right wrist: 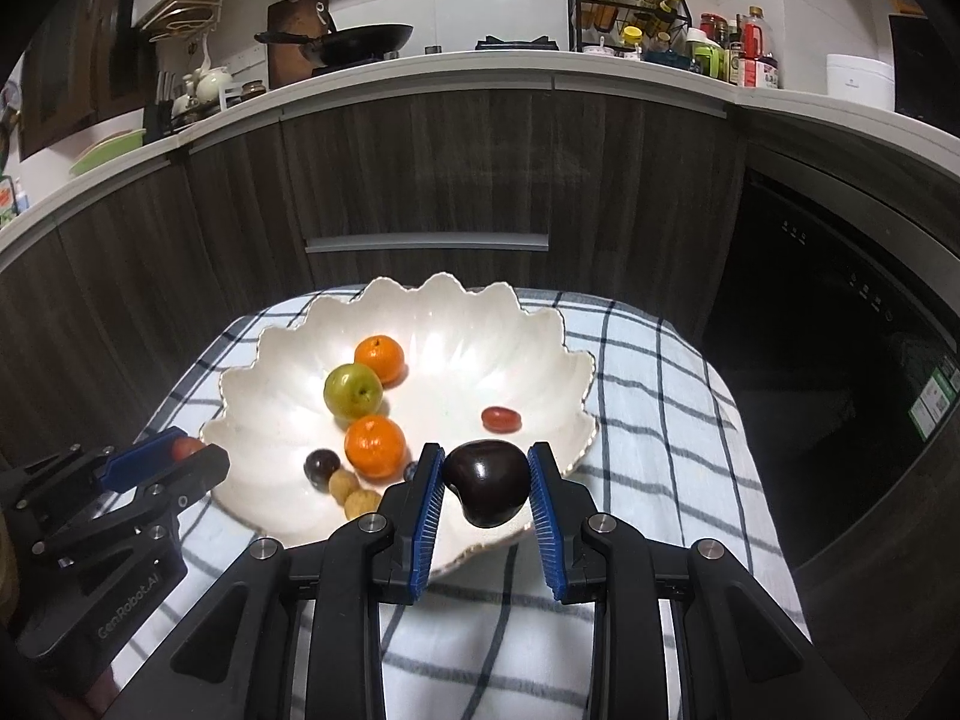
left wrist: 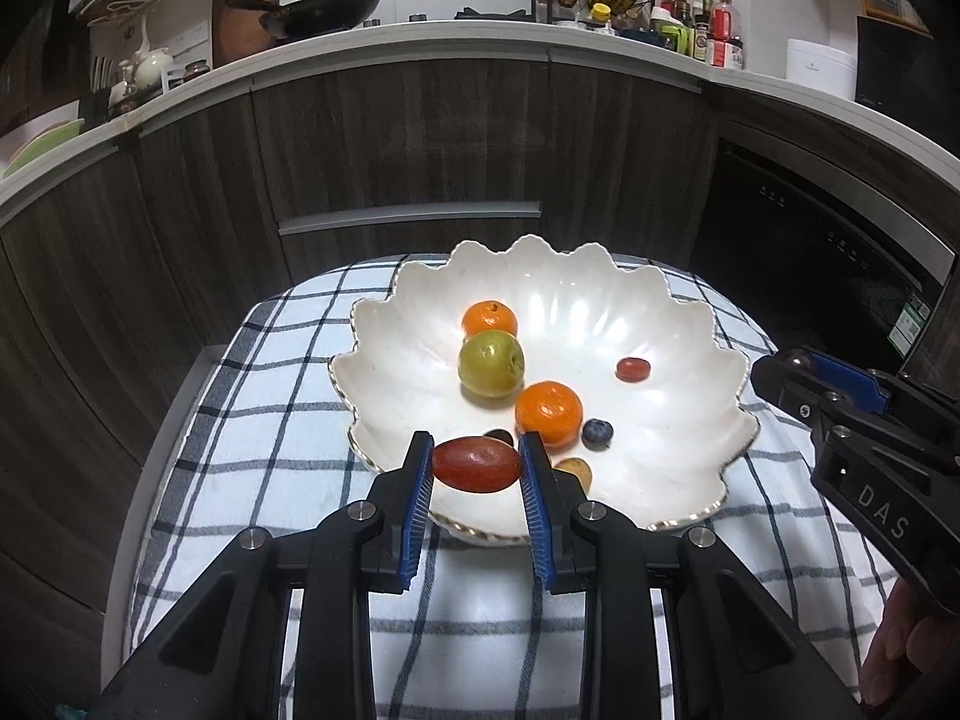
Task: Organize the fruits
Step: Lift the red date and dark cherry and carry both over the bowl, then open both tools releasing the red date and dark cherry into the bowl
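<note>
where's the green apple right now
The round green apple sits inside the white scalloped ceramic bowl, left of centre in both wrist views, between the two orange tangerines: one behind it, one in front to the right.

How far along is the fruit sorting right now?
Done: the bowl already holds two oranges, a green fruit, small ones. In hand: left gripper clamps a red oblong fruit; right gripper clamps a dark fruit. Left: placing both; no loose fruit visible on the cloth.

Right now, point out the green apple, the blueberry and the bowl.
Green apple (left wrist: 491, 363), left wrist view, middle of its skin.
Blueberry (left wrist: 597, 434), left wrist view, its top.
Bowl (right wrist: 456, 294), right wrist view, far scalloped rim.
</note>
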`<state>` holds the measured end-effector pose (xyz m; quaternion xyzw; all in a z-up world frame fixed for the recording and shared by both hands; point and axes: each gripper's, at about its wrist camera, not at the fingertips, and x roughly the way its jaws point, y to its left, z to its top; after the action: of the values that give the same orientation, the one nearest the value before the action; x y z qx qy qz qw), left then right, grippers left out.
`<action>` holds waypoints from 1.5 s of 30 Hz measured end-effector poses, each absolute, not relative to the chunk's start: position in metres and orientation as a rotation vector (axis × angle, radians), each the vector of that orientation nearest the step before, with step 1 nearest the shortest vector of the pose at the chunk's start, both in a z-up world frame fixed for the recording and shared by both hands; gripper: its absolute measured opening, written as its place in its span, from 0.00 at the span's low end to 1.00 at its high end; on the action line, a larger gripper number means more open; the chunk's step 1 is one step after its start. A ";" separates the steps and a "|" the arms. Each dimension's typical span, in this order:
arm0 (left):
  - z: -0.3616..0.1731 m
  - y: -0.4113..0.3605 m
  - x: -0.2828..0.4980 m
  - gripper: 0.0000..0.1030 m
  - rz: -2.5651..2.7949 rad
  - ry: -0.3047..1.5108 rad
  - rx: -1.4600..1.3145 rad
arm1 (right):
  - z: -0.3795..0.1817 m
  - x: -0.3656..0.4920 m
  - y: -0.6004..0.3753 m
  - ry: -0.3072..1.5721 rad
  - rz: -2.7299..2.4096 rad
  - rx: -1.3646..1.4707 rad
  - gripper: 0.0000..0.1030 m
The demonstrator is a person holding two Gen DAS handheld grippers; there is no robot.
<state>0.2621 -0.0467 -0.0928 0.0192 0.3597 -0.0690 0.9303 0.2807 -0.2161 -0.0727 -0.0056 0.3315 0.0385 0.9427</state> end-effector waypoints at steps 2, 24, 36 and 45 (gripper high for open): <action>-0.093 -0.045 0.267 0.28 -0.137 0.737 0.038 | -0.071 0.287 -0.215 0.675 0.080 -0.014 0.29; -0.104 -0.027 0.312 0.28 -0.099 0.761 0.017 | -0.078 0.336 -0.206 0.689 0.081 -0.025 0.29; -0.122 -0.019 0.333 0.28 -0.077 0.790 0.003 | -0.091 0.360 -0.202 0.716 0.082 -0.034 0.29; -0.127 -0.018 0.337 0.34 -0.081 0.803 -0.018 | -0.101 0.367 -0.200 0.745 0.086 -0.034 0.29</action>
<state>0.3372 -0.0175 -0.1269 -0.0086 0.3909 -0.0395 0.9195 0.3667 -0.2001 -0.1009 -0.0165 0.3637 0.0418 0.9304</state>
